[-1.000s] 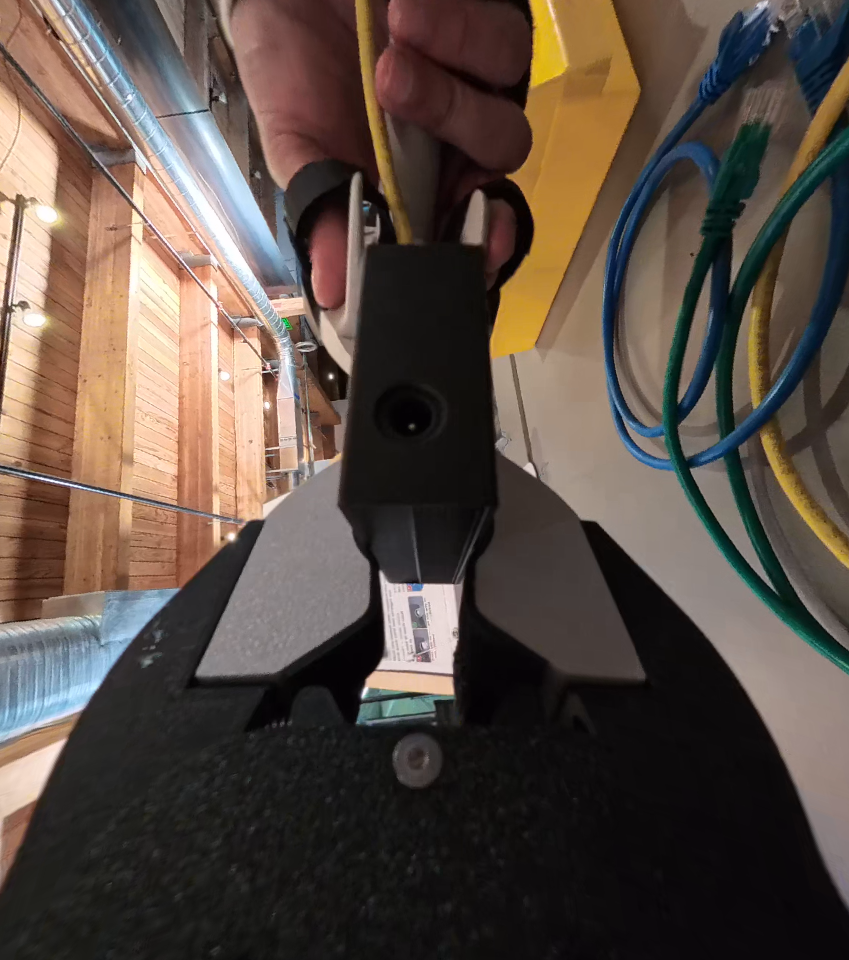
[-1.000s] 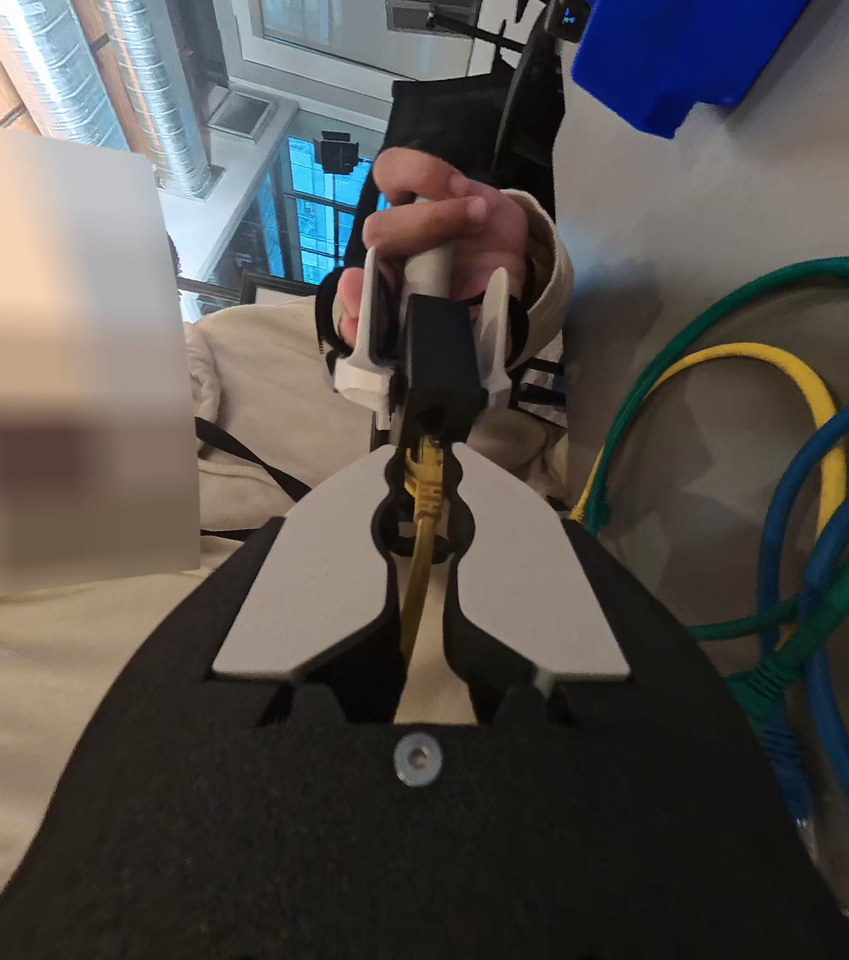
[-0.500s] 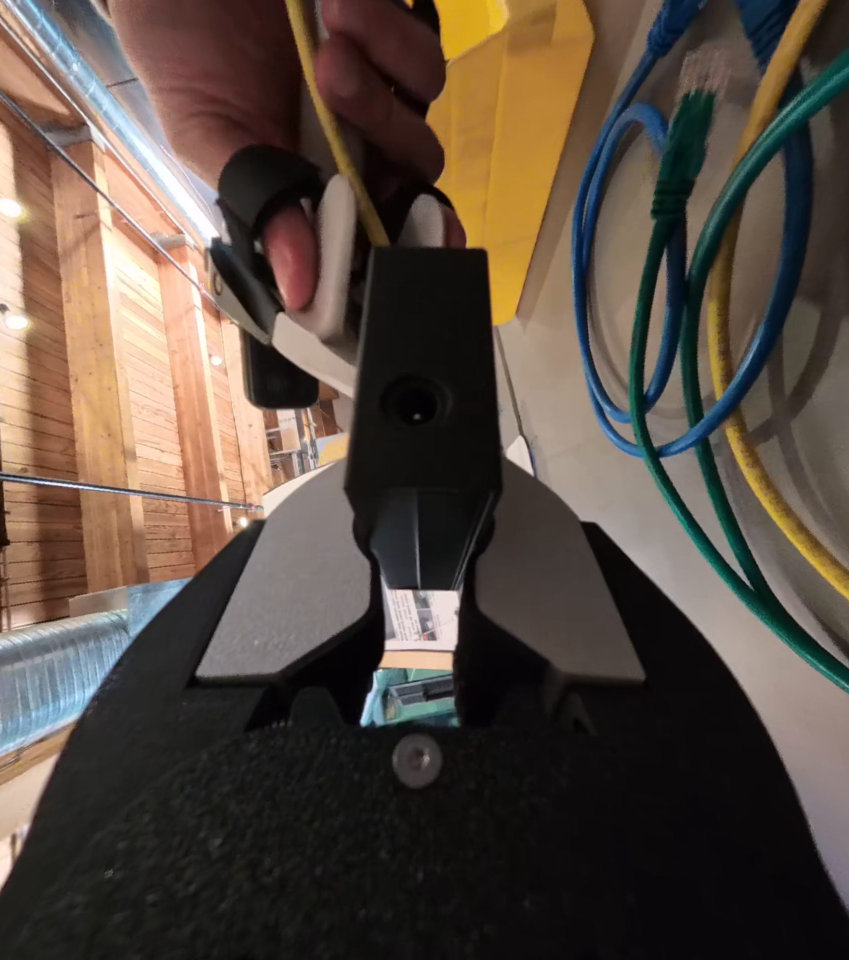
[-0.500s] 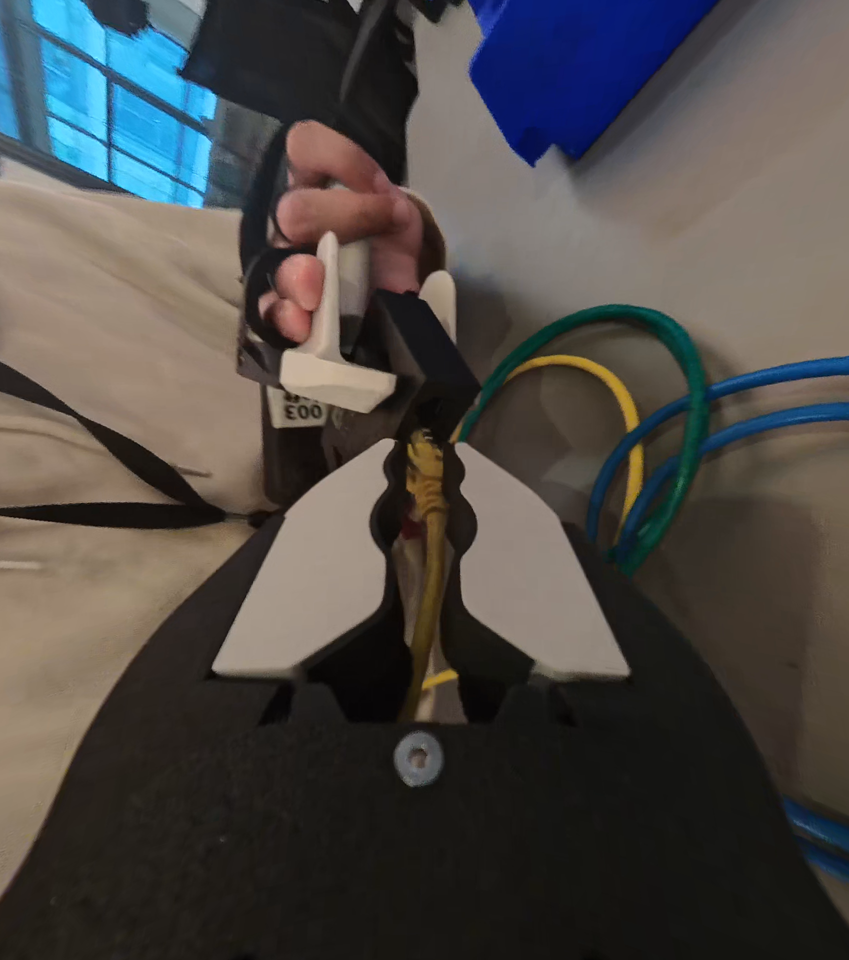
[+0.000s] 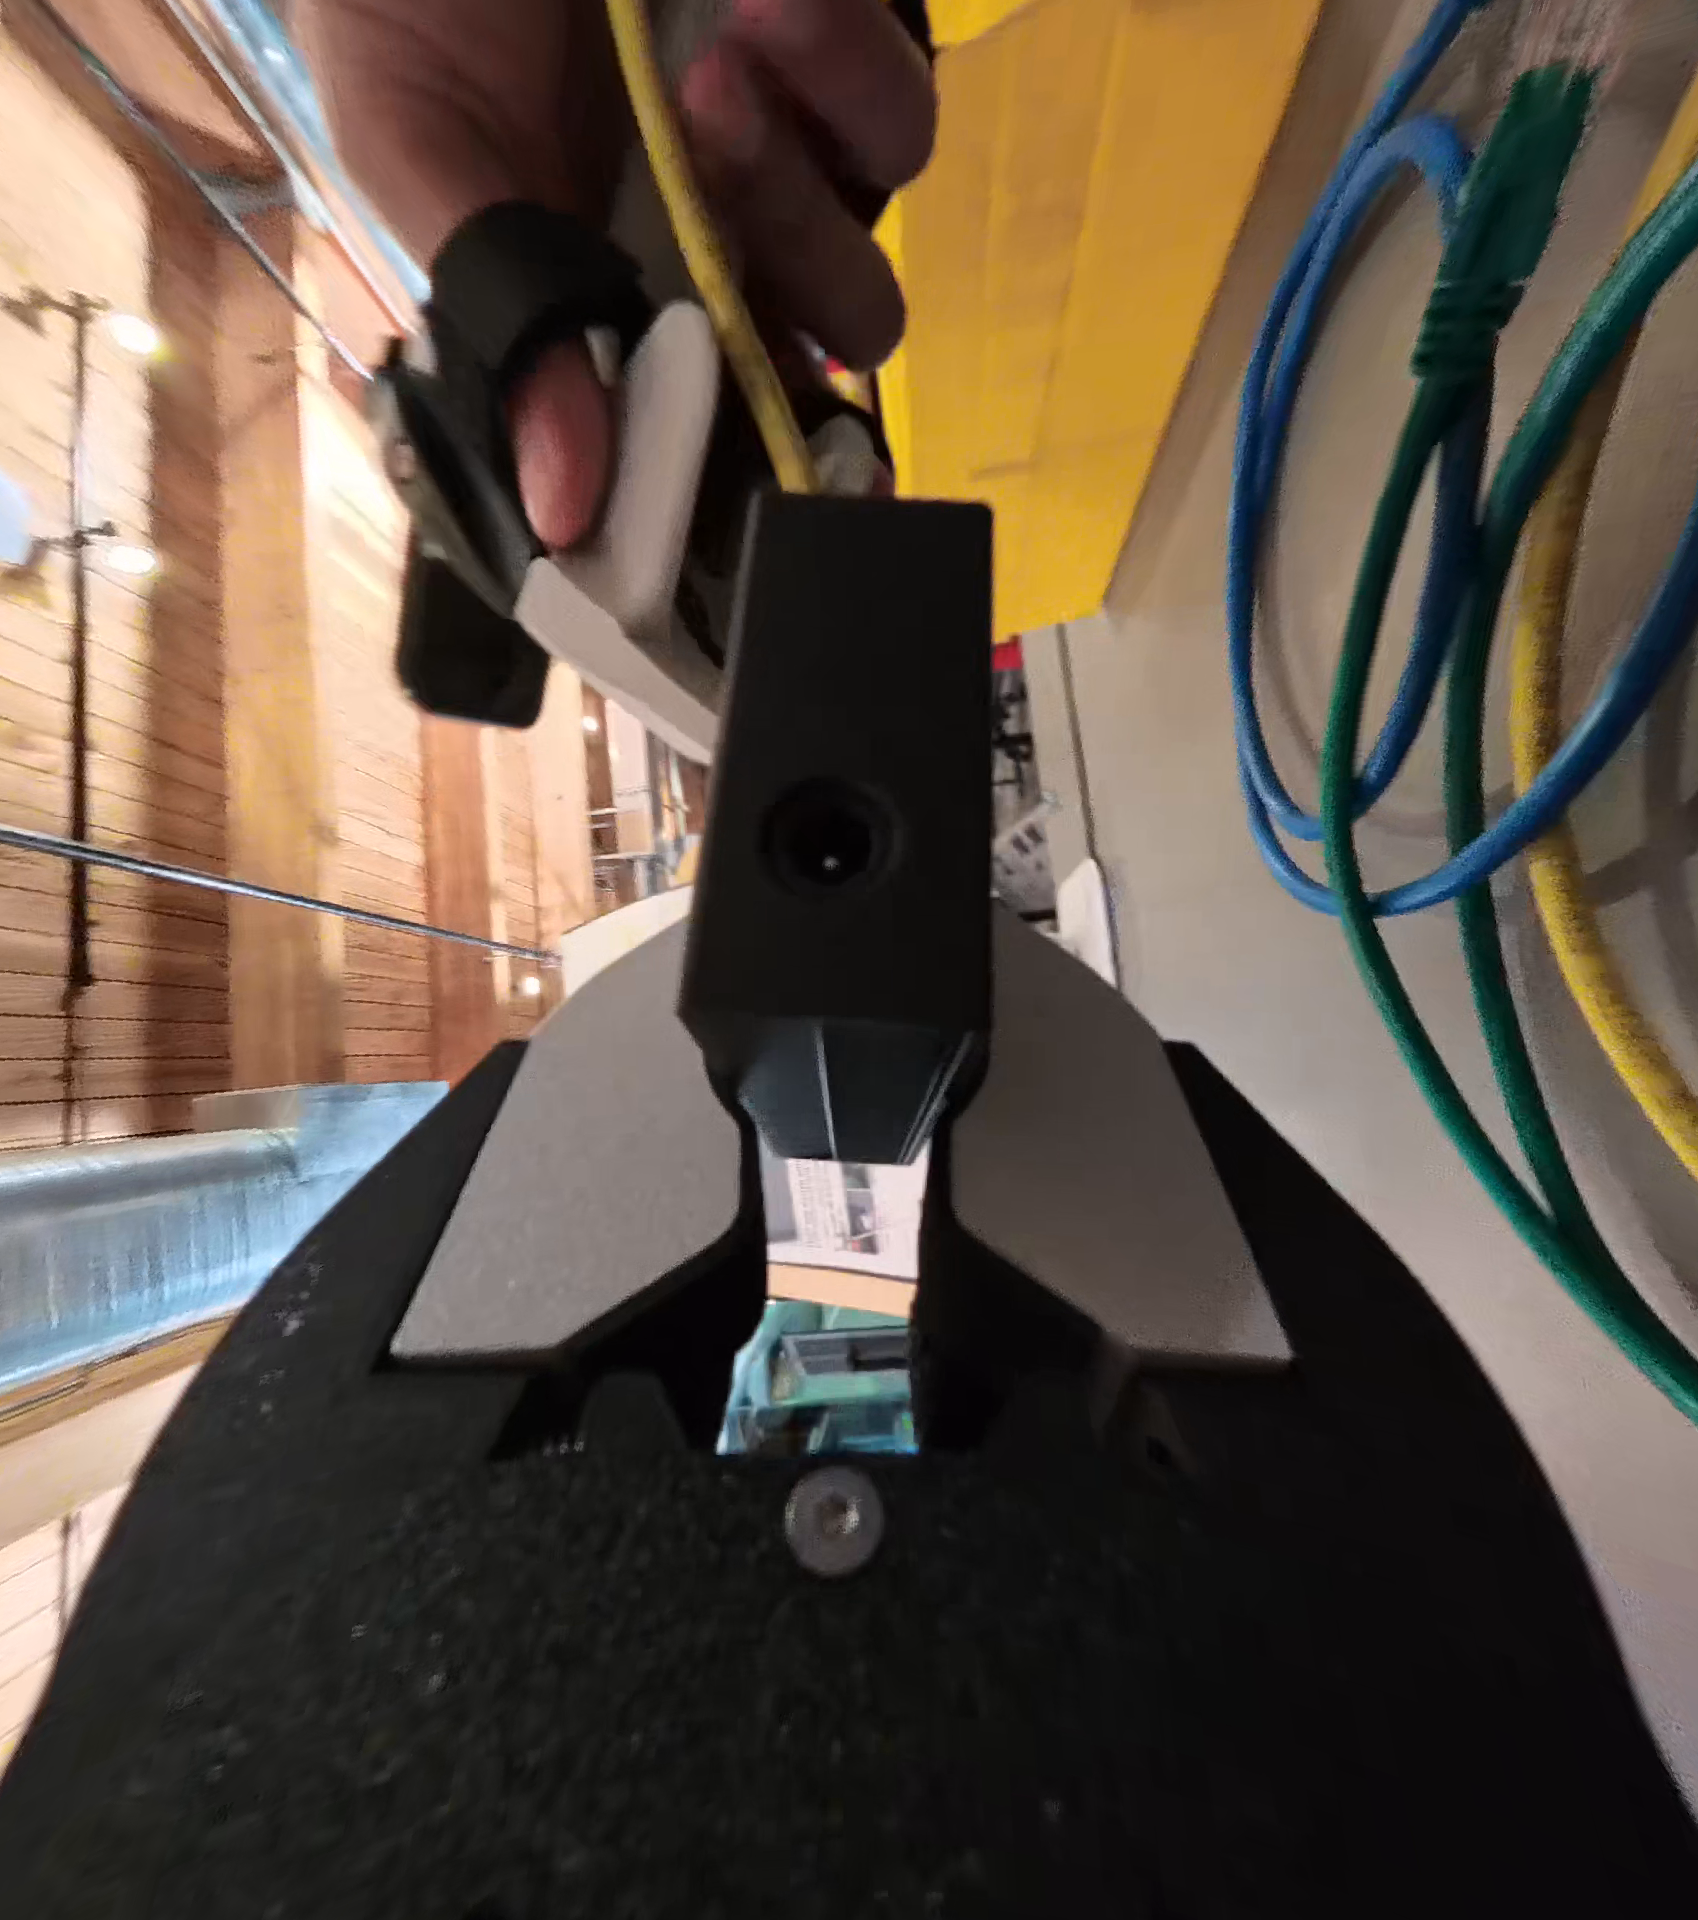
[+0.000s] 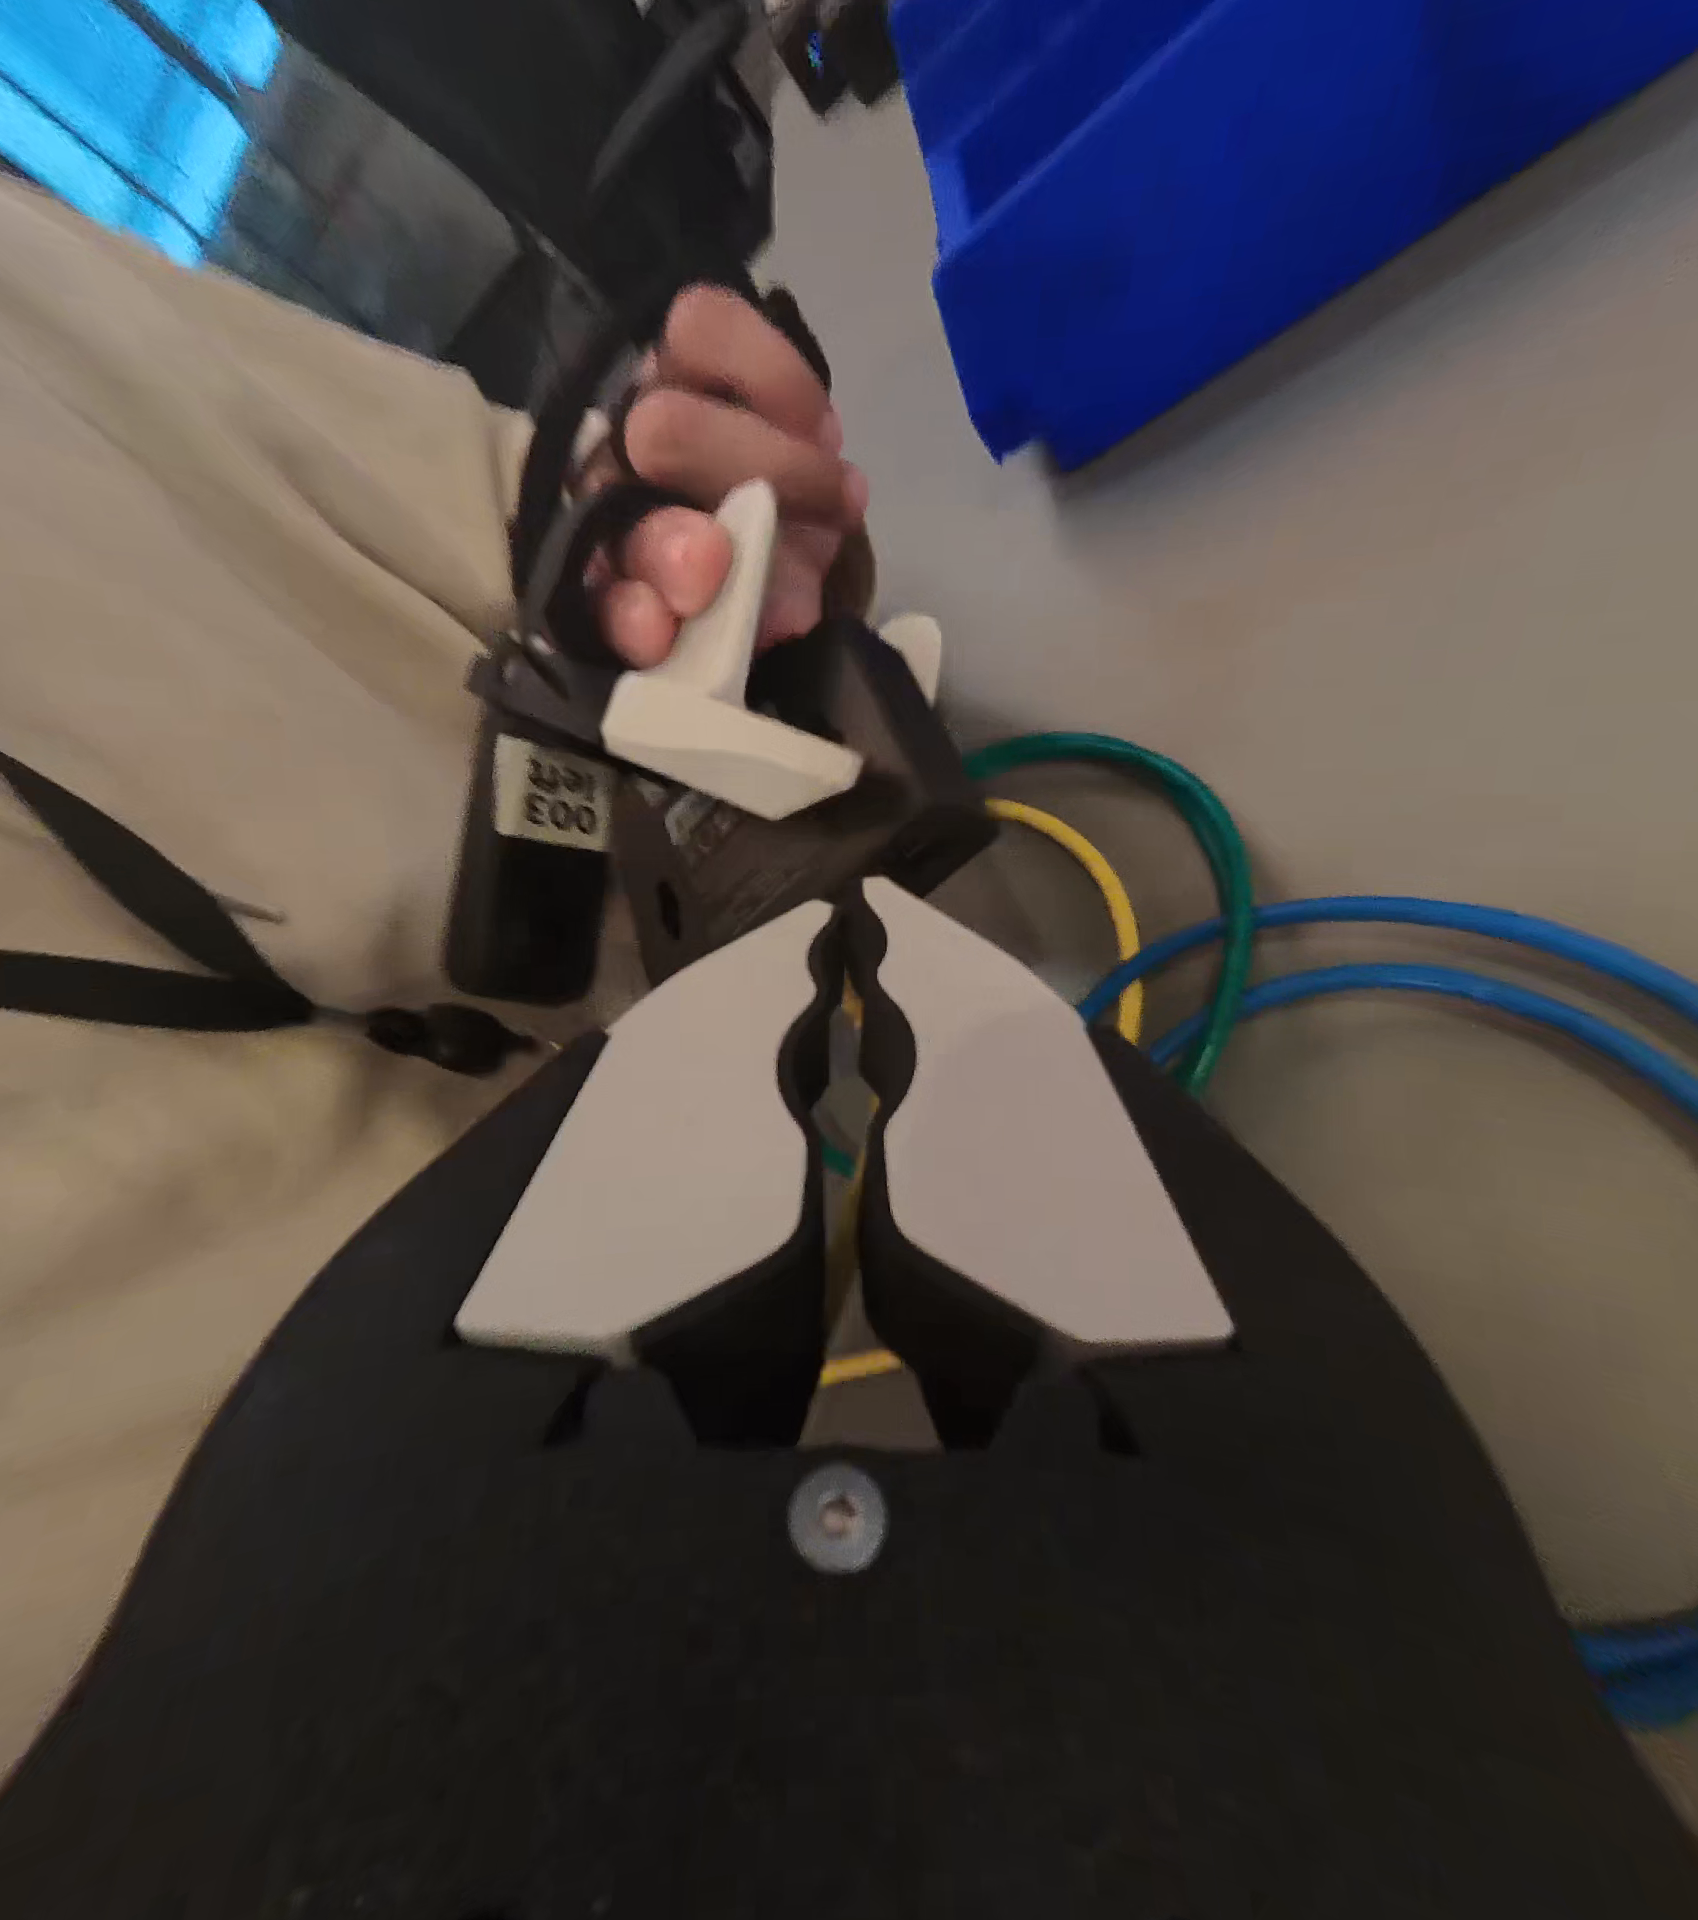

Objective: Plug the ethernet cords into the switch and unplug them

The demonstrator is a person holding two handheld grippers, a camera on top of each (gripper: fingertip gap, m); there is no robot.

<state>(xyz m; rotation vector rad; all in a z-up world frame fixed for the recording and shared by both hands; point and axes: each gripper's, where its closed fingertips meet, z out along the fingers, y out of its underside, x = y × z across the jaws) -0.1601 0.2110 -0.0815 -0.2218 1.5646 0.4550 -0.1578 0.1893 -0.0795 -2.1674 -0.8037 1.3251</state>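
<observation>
In the left wrist view my left gripper (image 5: 840, 966) is shut on the black switch (image 5: 840, 727) and holds it in the air. A yellow ethernet cord (image 5: 710, 270) runs from the switch's far end up past the hand that holds the other gripper. In the right wrist view my right gripper (image 6: 850, 925) is nearly shut, with the yellow cord (image 6: 860, 1369) passing between its jaws. Its tips sit right at the switch (image 6: 912, 821), which the left gripper holds tilted. The port and the plug are hidden.
Loose blue cords (image 5: 1344, 623) and green cords (image 5: 1364, 935) lie coiled on the grey table, also in the right wrist view (image 6: 1551, 997). A yellow bin (image 5: 1084, 260) and a blue bin (image 6: 1292, 208) stand on the table. A person's beige clothing (image 6: 149, 623) is close on the left.
The right gripper's jaws have closed narrower on the cord, and the yellow plug no longer shows between its tips. The switch has tilted in the right view. The left grip is unchanged.
</observation>
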